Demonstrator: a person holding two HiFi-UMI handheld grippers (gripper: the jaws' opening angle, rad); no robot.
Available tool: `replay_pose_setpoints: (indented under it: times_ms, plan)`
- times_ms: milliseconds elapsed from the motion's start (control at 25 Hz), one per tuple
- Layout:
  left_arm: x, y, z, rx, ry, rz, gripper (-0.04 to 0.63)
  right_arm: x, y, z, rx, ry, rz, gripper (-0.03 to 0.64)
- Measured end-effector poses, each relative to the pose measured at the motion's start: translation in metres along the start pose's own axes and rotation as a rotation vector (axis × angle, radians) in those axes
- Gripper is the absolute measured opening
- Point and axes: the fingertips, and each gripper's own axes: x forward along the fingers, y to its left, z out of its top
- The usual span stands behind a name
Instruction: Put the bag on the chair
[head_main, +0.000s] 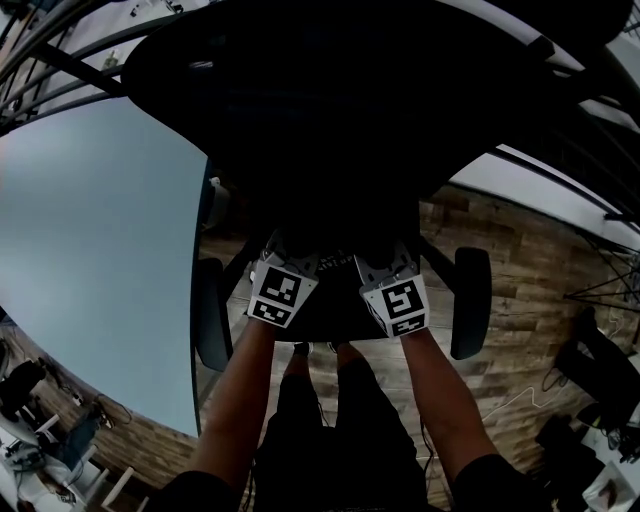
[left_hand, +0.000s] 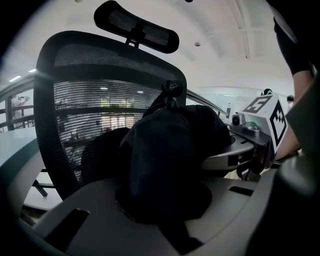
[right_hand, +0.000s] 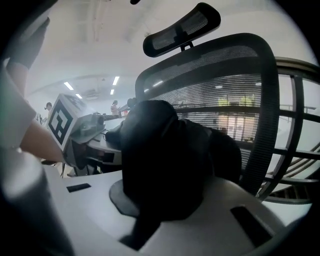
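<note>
A black fabric bag (left_hand: 170, 155) hangs between both grippers, in front of the black mesh-backed office chair (left_hand: 100, 110). My left gripper (left_hand: 165, 205) is shut on a bunched fold of the bag. My right gripper (right_hand: 155, 200) is shut on another fold of the bag (right_hand: 165, 165), with the chair's backrest (right_hand: 235, 95) and headrest (right_hand: 182, 30) behind it. In the head view the left gripper (head_main: 285, 262) and right gripper (head_main: 390, 262) sit side by side over the chair's seat (head_main: 330, 300); the bag merges with the dark chair there and cannot be made out.
The chair's armrests (head_main: 210, 310) (head_main: 470, 300) flank the grippers. A large pale grey surface (head_main: 90, 250) lies to the left. Wooden floor (head_main: 530, 260) shows on the right, with dark equipment (head_main: 600, 370) at the lower right. The person's legs (head_main: 330, 420) stand right in front of the seat.
</note>
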Motion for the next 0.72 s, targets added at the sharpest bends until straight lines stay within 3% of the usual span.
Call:
replay_pose_setpoints:
  times_ms: [280,360,480,720]
  plan:
    - [0.002,0.011,-0.017,0.003,0.016,0.024,0.057,0.011,0.003,-0.008,0.021,-0.011,-0.006,0.041]
    - [0.002,0.015,-0.024,-0.012,0.038,0.032,0.066,0.013,-0.001,-0.015,0.034,0.012,-0.015,0.103]
    - [-0.004,0.02,-0.035,-0.04,0.066,0.051,0.138,0.011,-0.007,-0.026,0.06,0.043,-0.018,0.204]
    - [-0.027,0.017,-0.041,-0.089,0.077,0.062,0.227,-0.008,-0.01,-0.027,0.044,0.062,-0.032,0.227]
